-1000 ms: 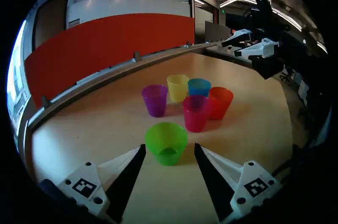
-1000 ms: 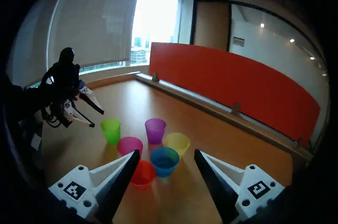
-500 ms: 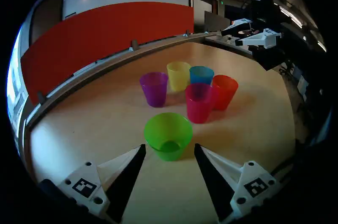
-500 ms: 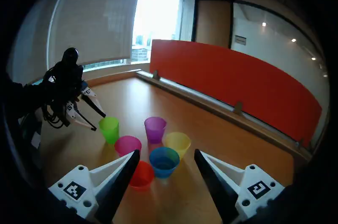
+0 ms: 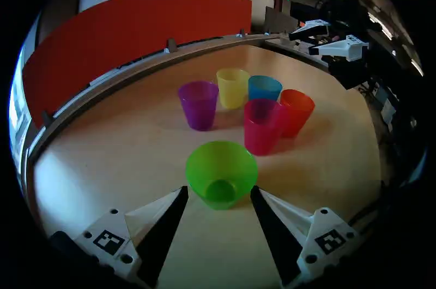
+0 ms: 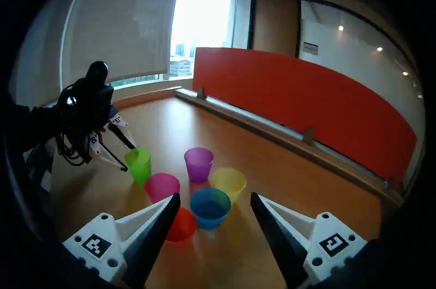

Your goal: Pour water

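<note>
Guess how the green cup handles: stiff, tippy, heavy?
The green cup looks like thin translucent plastic: probably light, slightly flexible when squeezed. Base narrower than rim, so a push near the rim may tip it.

Low in the left gripper view, the green cup point(image 5: 220, 173) is showing as thin, translucent plastic, smooth and faintly glossy. The counter point(image 5: 109, 142) is looking like pale wood laminate, giving off a soft satin sheen. The fingers point(image 5: 144, 217) are appearing as matt white plastic, black on their inner faces.
</note>
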`<state>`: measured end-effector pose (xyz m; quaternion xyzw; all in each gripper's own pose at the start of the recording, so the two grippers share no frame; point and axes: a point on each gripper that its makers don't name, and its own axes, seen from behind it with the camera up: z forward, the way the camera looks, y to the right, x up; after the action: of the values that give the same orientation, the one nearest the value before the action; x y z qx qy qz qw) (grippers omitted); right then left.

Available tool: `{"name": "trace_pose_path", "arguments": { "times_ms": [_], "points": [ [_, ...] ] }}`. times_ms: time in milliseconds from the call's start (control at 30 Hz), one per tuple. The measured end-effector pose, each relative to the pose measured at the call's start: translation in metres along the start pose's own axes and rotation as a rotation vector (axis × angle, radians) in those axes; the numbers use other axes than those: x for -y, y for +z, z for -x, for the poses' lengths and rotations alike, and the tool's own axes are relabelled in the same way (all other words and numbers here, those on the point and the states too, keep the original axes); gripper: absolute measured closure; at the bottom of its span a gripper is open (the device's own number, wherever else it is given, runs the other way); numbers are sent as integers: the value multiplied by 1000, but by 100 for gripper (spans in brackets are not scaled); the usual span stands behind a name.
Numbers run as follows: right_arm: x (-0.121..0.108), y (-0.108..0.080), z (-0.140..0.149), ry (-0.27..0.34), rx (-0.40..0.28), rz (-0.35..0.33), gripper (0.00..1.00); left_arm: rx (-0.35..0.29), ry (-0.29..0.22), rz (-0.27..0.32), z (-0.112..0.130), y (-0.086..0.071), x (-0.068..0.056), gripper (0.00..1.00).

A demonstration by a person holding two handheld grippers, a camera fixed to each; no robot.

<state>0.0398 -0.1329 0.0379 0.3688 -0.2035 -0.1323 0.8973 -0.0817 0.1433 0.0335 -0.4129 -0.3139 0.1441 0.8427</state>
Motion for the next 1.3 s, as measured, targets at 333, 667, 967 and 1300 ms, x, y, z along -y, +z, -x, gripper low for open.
{"name": "trace_pose_path", "arguments": {
  "times_ms": [333, 667, 967, 1300],
  "points": [
    [-3, 6, 5, 0, 11, -3, 0, 17, 22, 16, -5, 14, -1, 16],
    [-4, 12, 9, 2, 19, -10, 0, 23, 42, 29, -10, 27, -1, 15],
    [-5, 15, 10, 4, 21, -12, 0, 18, 40, 36, -14, 33, -2, 15],
    [-4, 17, 10, -1, 22, -14, 0, 12, 70, 21, -19, 40, 0, 15]
  ]
}}
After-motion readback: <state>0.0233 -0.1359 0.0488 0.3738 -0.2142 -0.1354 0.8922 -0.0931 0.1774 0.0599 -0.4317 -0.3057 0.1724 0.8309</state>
